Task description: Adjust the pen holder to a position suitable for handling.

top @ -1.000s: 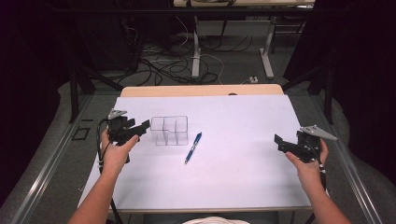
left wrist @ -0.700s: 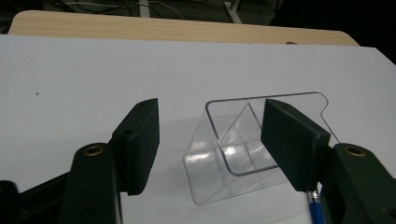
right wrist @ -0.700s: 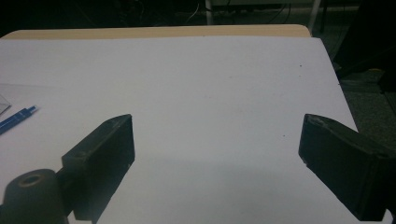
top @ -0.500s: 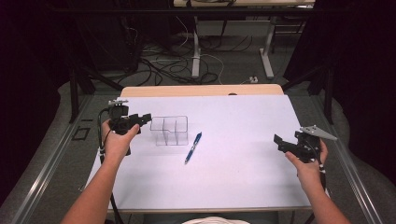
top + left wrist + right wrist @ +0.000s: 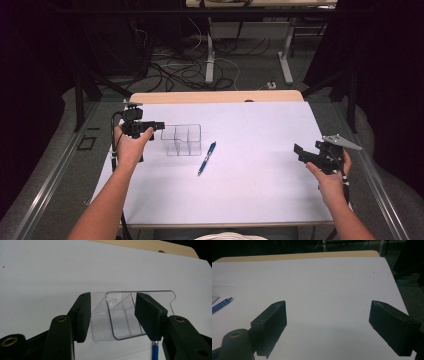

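A clear plastic box with inner dividers [image 5: 181, 140] stands on the white table, left of the middle. Just right of it lies a blue pen [image 5: 206, 157]. My left gripper [image 5: 159, 125] hovers at the box's left end and points at it. In the left gripper view its jaws [image 5: 112, 312] frame the near end of the box [image 5: 125, 315]; they have just been closing, they stand apart, and the pads do not press on it. The pen's tip [image 5: 155, 352] shows below the right jaw. My right gripper [image 5: 300, 150] is held at the table's right side, open [image 5: 327, 322], with nothing between its jaws.
The white table top [image 5: 260, 125] ends in a wooden strip [image 5: 215, 96] at the back. Beyond it are table legs and cables [image 5: 200, 70] on the floor. The pen's end [image 5: 220, 304] shows at the left of the right gripper view.
The left hand has moved up and toward the far side, and its gripper now sits at the box's left end with narrower jaws. The right hand has stayed put.
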The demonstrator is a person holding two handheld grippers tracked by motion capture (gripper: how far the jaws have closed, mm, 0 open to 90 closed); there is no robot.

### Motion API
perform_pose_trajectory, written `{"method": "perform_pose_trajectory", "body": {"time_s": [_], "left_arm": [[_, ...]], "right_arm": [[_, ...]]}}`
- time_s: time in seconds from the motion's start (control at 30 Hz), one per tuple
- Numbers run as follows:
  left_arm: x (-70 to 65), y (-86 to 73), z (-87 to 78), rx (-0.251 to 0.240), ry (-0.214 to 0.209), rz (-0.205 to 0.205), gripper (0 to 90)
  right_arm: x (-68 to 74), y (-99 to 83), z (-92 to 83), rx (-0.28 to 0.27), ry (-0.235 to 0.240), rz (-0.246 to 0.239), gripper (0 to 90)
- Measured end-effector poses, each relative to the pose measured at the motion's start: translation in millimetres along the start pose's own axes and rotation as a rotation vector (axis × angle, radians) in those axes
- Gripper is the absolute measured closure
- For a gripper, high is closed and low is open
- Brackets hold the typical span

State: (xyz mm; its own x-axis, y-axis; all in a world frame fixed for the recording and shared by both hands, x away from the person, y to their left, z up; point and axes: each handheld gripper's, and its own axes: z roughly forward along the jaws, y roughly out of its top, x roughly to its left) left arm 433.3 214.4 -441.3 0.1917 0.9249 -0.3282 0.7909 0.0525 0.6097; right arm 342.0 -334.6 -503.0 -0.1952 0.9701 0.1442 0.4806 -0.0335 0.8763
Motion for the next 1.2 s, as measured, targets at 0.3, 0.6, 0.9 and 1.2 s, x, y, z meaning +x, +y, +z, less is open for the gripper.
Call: {"method": "perform_pose_trajectory", "body": {"time_s": [0.3,0.6,0.9,1.2], "left_arm": [[-4.7,1.2,13.6,0.046,0.042,-0.009,54.6],[-6.0,1.6,24.7,0.086,0.06,-0.014,59.2],[-7.0,1.6,33.1,0.126,0.071,-0.003,65.8],[-9.6,0.3,39.9,0.165,0.091,0.004,70.7]], "right_arm": [[-0.4,-0.3,0.4,0.001,0.005,0.003,14.3],[-0.4,-0.8,0.4,0.007,0.006,0.02,14.4],[-1.3,-1.6,1.2,0.016,0.006,0.025,14.6],[-2.3,-1.9,1.8,0.015,0.011,0.02,14.6]]}}
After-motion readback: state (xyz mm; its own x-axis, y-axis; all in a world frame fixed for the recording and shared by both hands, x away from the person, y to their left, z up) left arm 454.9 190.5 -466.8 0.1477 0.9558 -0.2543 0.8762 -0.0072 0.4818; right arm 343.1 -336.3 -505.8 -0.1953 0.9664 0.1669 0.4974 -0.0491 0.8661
